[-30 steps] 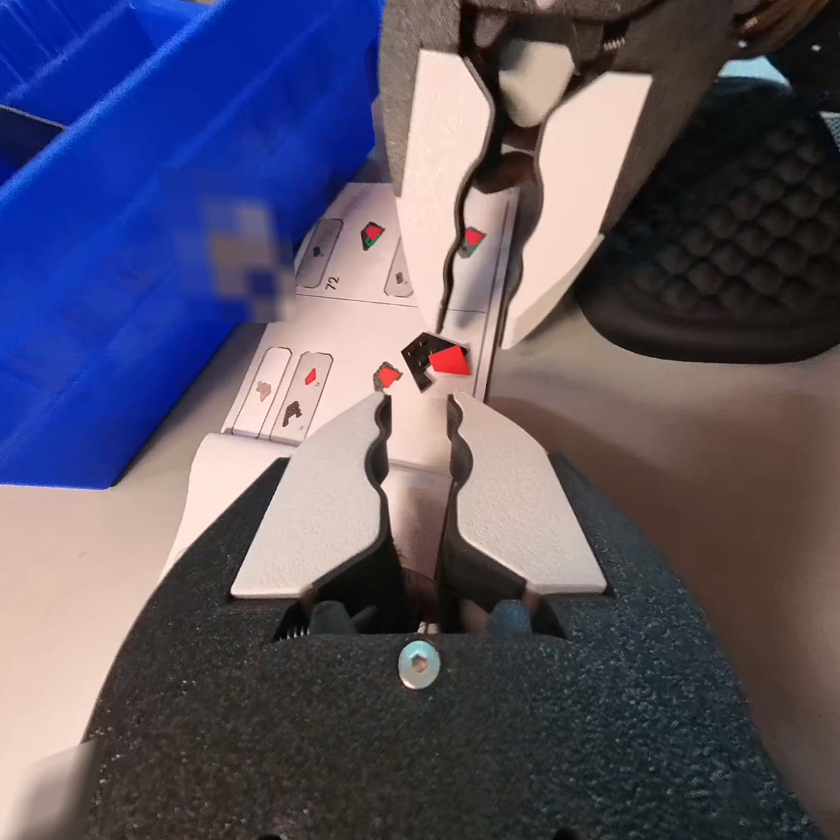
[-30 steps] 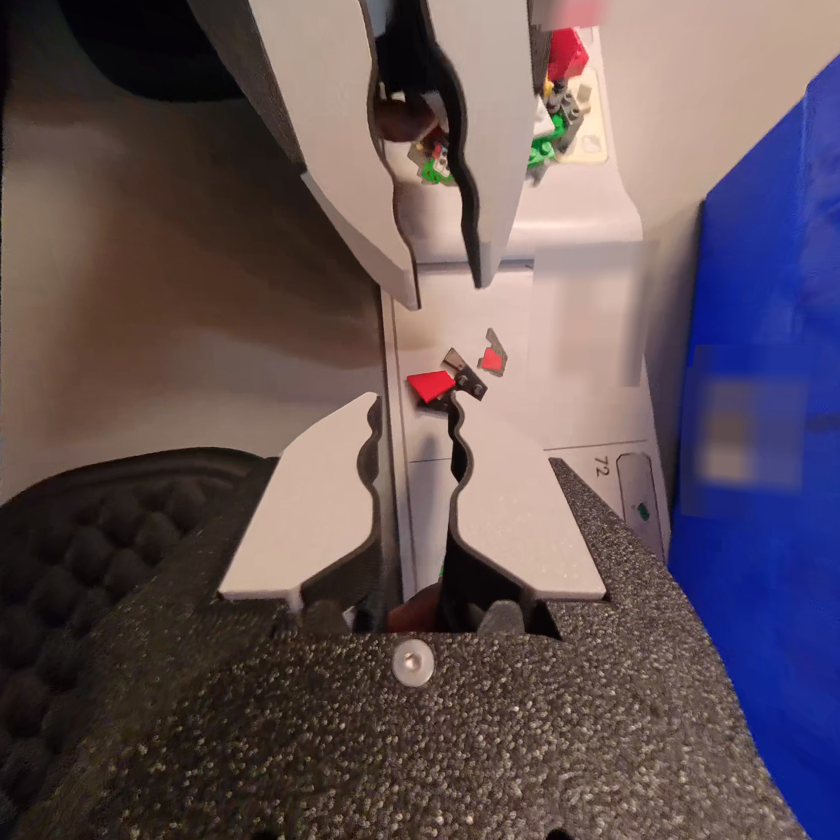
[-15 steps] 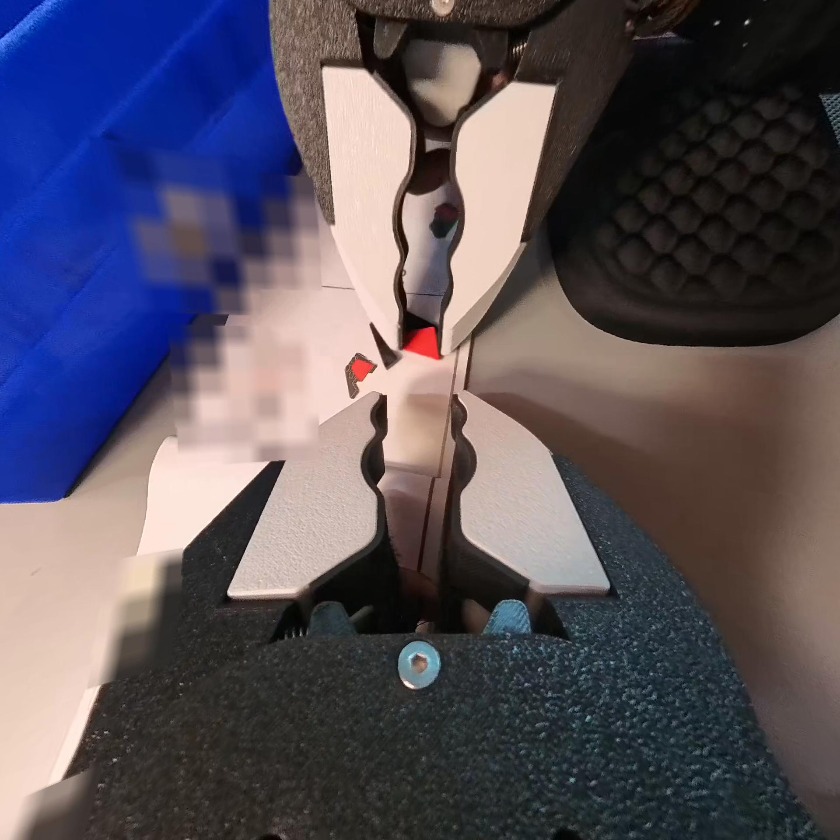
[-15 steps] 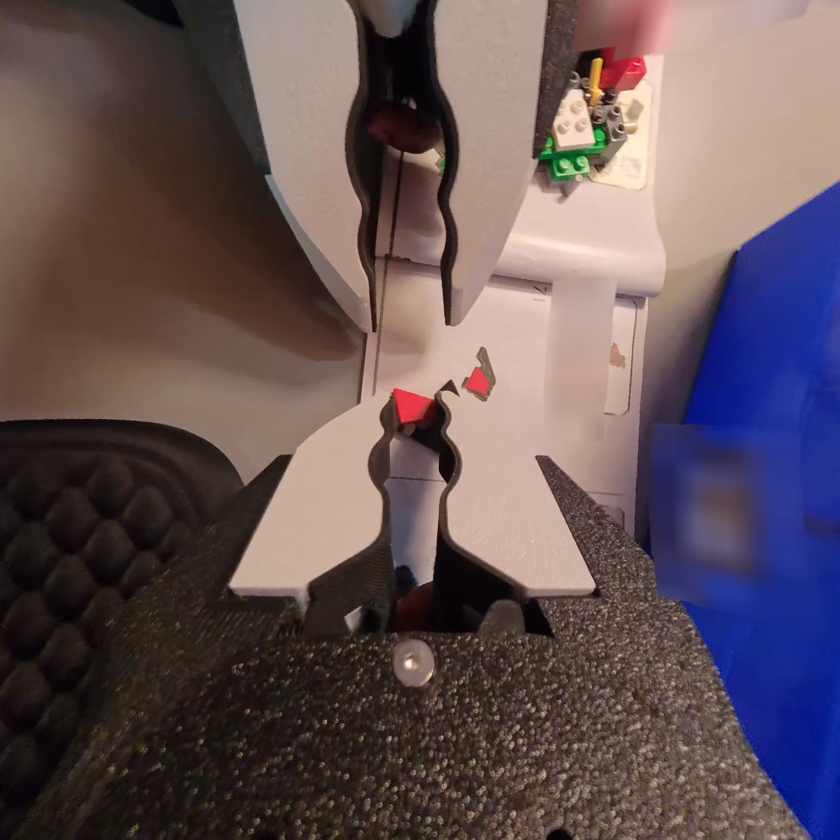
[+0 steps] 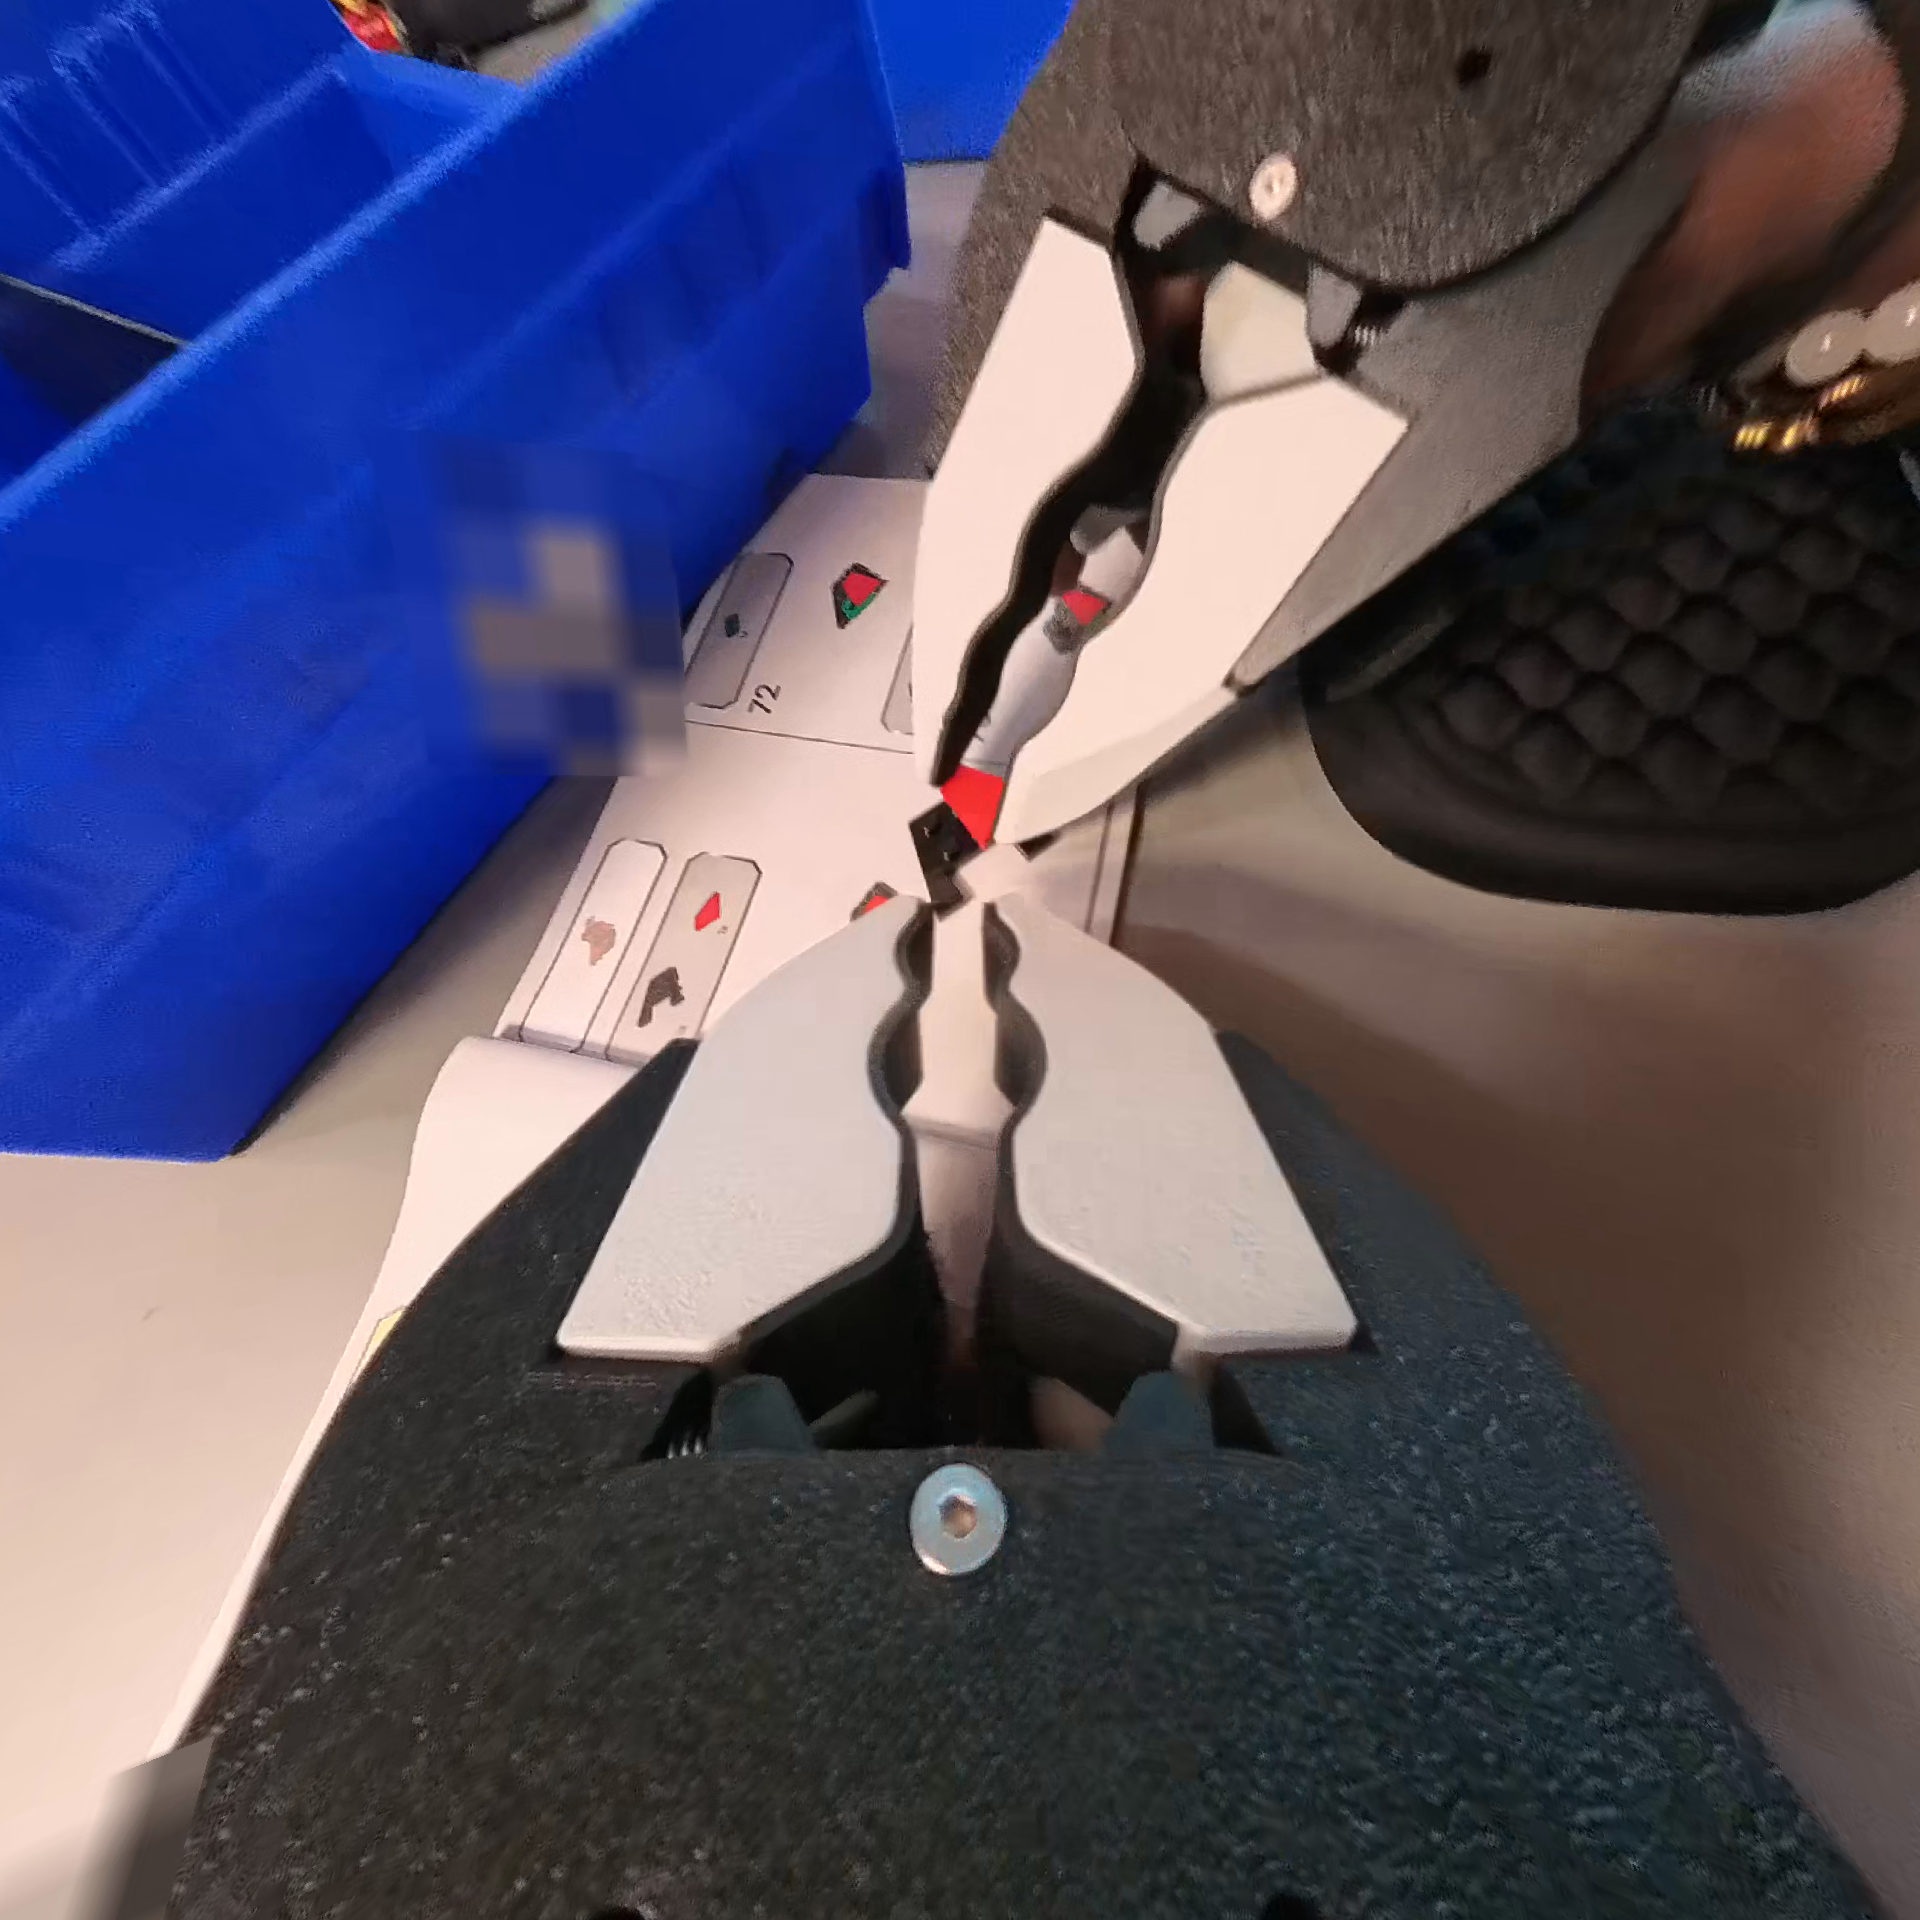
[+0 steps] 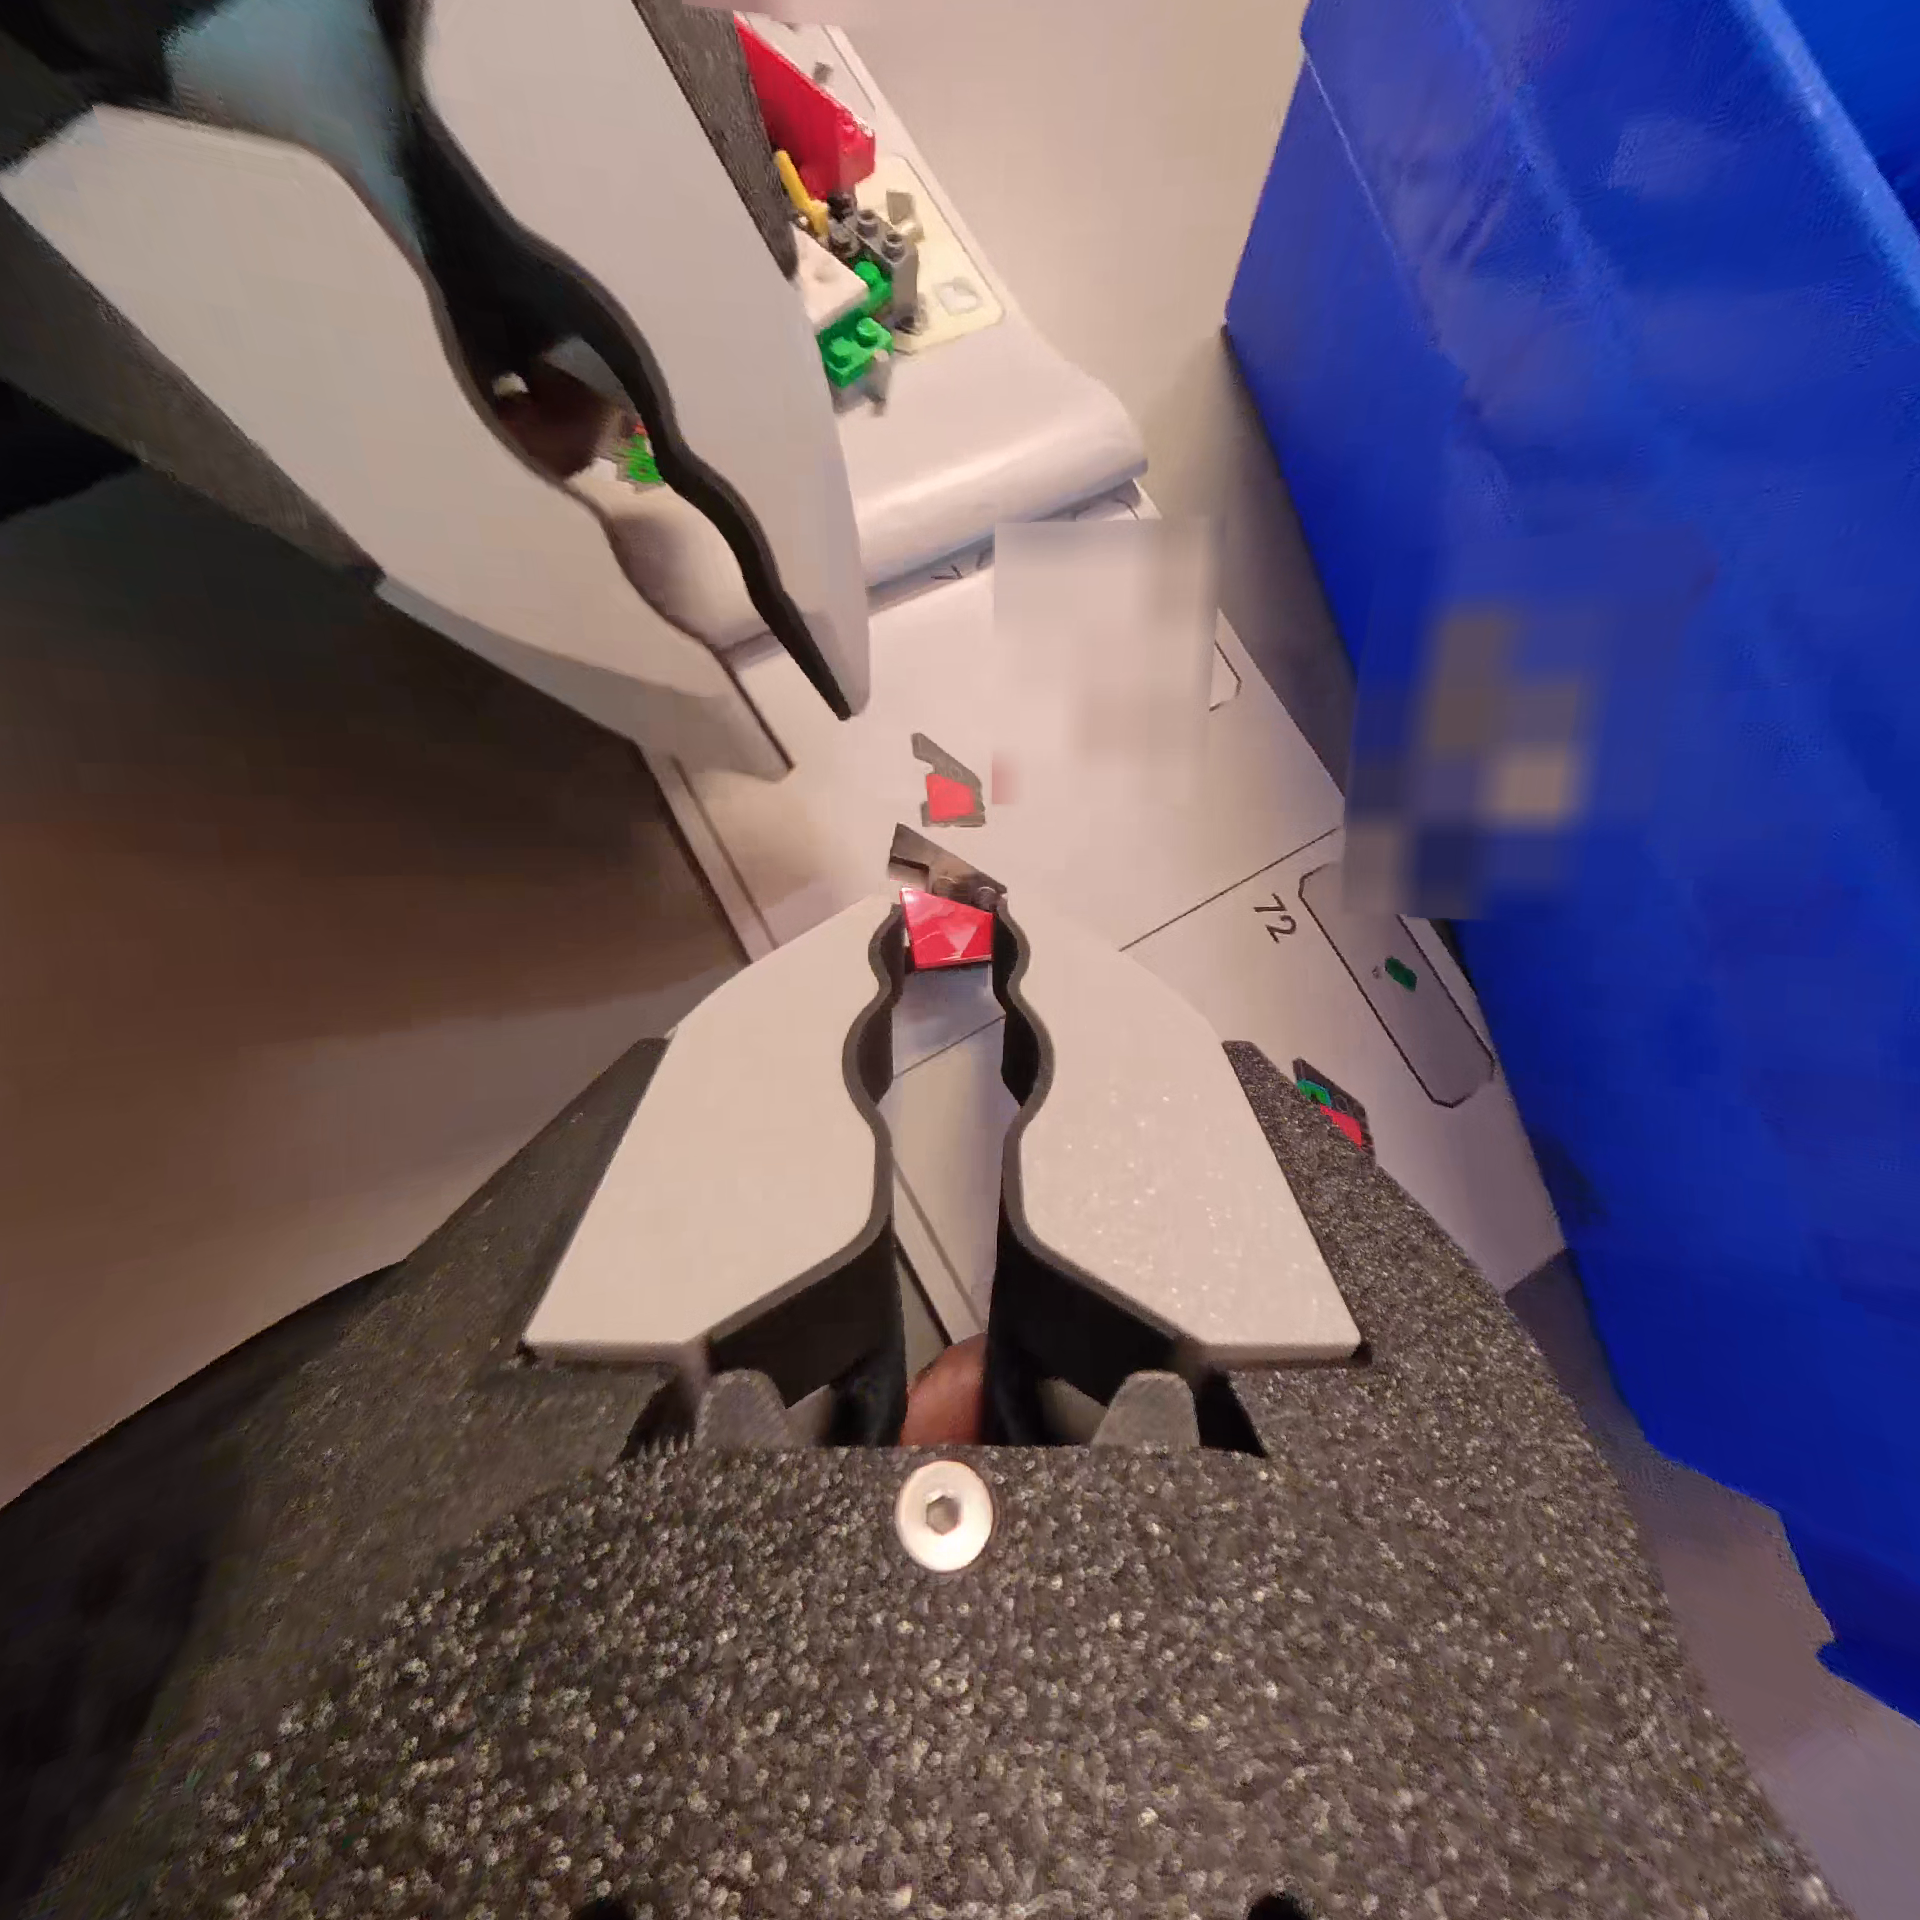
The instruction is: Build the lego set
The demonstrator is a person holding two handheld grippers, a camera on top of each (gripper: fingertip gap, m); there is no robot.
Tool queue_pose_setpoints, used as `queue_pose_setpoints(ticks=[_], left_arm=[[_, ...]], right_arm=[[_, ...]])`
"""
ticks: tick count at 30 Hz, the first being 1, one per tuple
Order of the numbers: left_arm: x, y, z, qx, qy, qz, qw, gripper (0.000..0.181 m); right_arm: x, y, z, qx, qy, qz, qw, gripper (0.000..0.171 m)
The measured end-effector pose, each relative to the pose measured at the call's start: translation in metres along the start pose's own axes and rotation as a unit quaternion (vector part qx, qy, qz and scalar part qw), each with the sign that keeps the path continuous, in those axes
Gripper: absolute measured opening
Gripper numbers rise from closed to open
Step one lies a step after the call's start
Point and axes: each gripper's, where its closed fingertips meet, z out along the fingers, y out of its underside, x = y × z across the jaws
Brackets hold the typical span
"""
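Observation:
A small red wedge piece with a black plate stuck to its front sits between the tips of my right gripper, which is shut on it just above the open instruction booklet. In the left wrist view the right gripper comes in from the upper right with the red piece and the black plate. My left gripper is open and empty, its tips just short of the black plate. It shows at the upper left of the right wrist view.
A blue bin stands beside the booklet; it also fills the right side of the right wrist view. A partly built model lies on the booklet's far end. A black quilted pad lies at the right. Both grippers' tips are close together, under 4 cm apart.
The red and black piece lay loose on the page a second ago. My right gripper closed on it and now holds it, tilted. My left gripper stayed open.

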Motion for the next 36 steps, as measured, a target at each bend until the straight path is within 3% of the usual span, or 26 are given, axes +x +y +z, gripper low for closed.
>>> queue_pose_setpoints(ticks=[5,12,18,22,36], left_arm=[[-0.009,-0.015,0.0,0.031,-0.007,-0.027,0.999,0.001],[0.004,-0.023,0.019,0.001,0.029,-0.012,1.0,0.0],[0.008,-0.02,0.026,-0.029,0.069,-0.035,0.997,0.0],[-0.004,-0.01,0.026,-0.058,0.043,-0.043,0.997,0.0],[0.003,-0.002,0.036,-0.102,0.068,-0.053,0.991,0.0]], right_arm=[[-0.004,0.001,0.002,-0.007,-0.014,-0.003,1.0,0.016],[-0.005,0.002,0.003,-0.008,-0.008,-0.013,1.0,0.016],[-0.005,0.003,0.003,-0.008,-0.005,-0.02,1.0,0.016],[-0.006,0.003,0.003,-0.009,-0.003,-0.024,1.0,0.016],[-0.006,0.004,0.005,-0.014,0.007,-0.041,0.999,0.018]])
